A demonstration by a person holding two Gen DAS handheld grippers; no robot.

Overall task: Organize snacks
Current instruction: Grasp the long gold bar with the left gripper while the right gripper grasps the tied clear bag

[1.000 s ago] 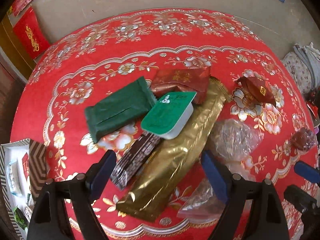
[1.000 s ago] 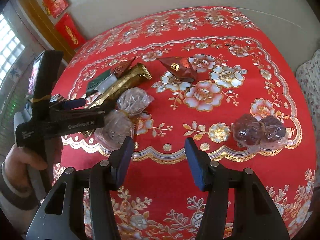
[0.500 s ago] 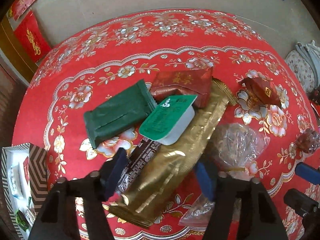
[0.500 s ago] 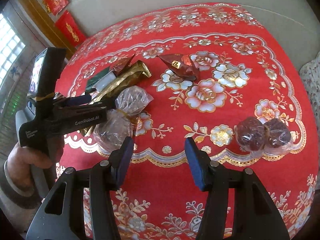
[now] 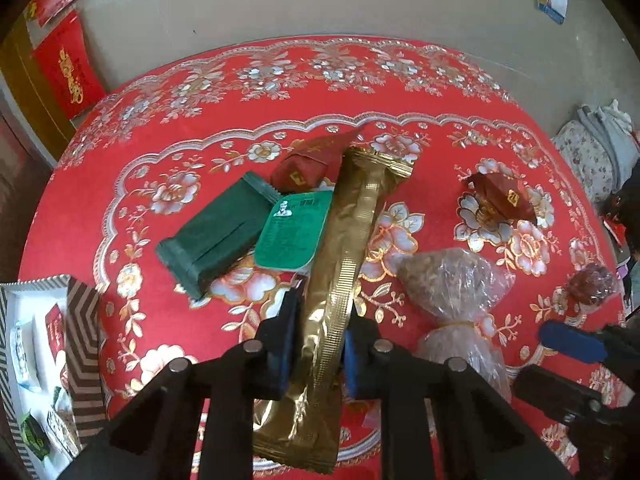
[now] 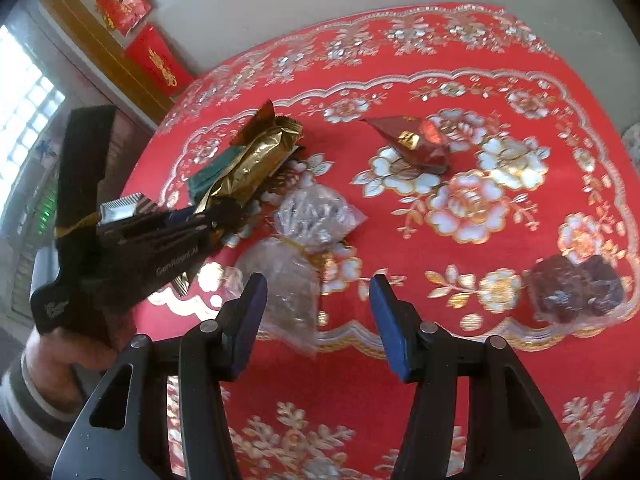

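My left gripper (image 5: 318,334) is shut on a long gold foil packet (image 5: 348,264) and holds it above the red tablecloth (image 5: 280,92); the packet also shows raised in the right wrist view (image 6: 256,164). Under it lie a dark green packet (image 5: 216,236), a green-lidded cup (image 5: 294,230) and a red packet (image 5: 308,164). My right gripper (image 6: 318,320) is open and empty, just in front of a clear twin-bag of snacks (image 6: 304,248).
A red pyramid packet (image 6: 412,142) lies mid-table, and a clear pack of dark sweets (image 6: 576,290) at the right. A striped box (image 5: 52,364) with small items stands at the table's left edge. Red banners hang on the wall.
My left gripper closed on the gold packet and lifted it off the pile. The dark brown bar beneath is no longer visible. My right gripper stayed open and moved slightly.
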